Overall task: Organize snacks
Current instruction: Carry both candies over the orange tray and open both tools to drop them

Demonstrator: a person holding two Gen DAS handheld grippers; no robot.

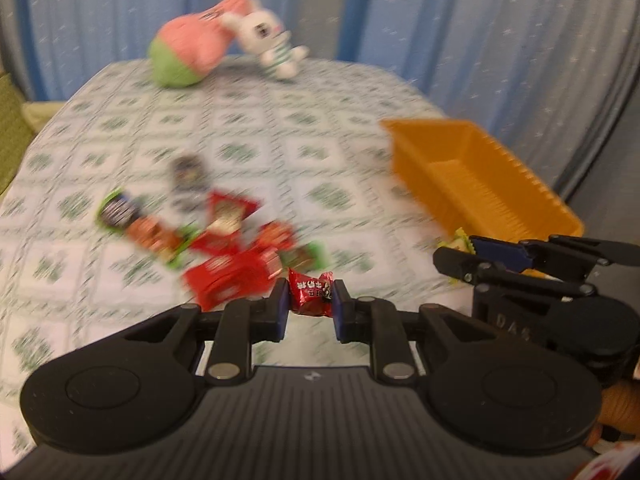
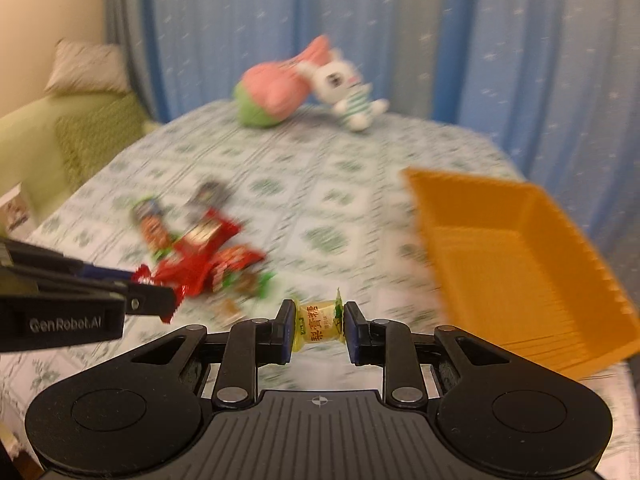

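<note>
Left view: my left gripper [image 1: 310, 300] clenches a red candy [image 1: 311, 291] at lower centre; a snack pile [image 1: 208, 236] lies left, an orange basket [image 1: 480, 184] right. Right view: my right gripper [image 2: 319, 326] grasps a yellow candy [image 2: 319, 325]; plush toys [image 2: 308, 88] sit beyond.

The left claw [image 1: 310, 294] is matte black plastic: a ribbed centre plate, two round side housings with circular insets, silver rivets on the link arms, and blue pads [image 1: 282, 300]. The right claw [image 2: 316, 318] is built the same. Seen side-on at the left edge, the left claw's body reads "GenRobot.AI" in white.
</note>
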